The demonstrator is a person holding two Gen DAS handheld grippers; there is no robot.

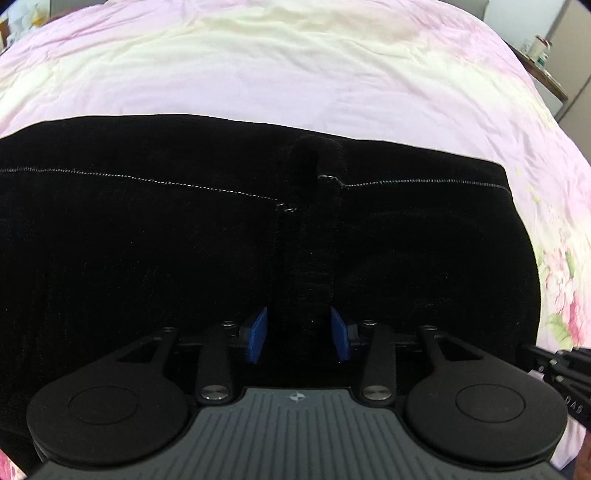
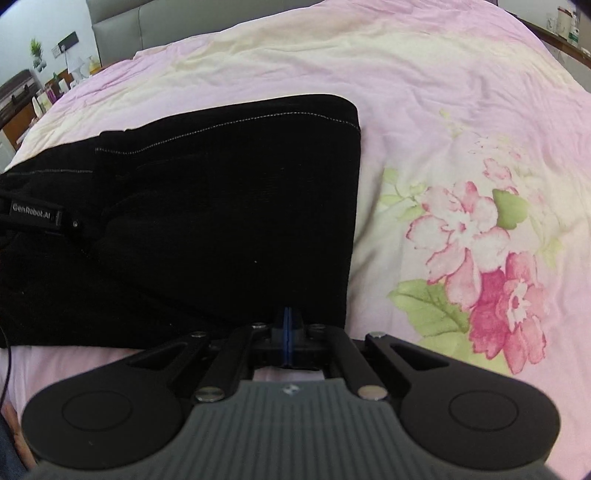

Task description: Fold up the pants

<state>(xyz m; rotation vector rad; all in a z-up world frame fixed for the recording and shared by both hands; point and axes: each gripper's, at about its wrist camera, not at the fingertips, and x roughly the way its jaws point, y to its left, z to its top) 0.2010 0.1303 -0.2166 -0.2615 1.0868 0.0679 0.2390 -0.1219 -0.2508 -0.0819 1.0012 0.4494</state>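
A pink and cream bedsheet printed with pink flowers and green leaves (image 2: 480, 258) covers the bed. Behind it stands a grey padded headboard (image 2: 155, 26). At the left, a brown wooden side table (image 2: 18, 122) holds small items below a pale wall. A dark wooden shelf with jars (image 1: 543, 70) sits at the right.

Black pants (image 1: 147, 258): run off the left wrist frame at 9 o'clock; lower portion hidden behind the left gripper (image 1: 299, 332) body. Bottles (image 1: 539, 50) at 2 o'clock: labels too small to read. Shelf clutter (image 2: 48, 92), right wrist view, 10 o'clock: indistinct.
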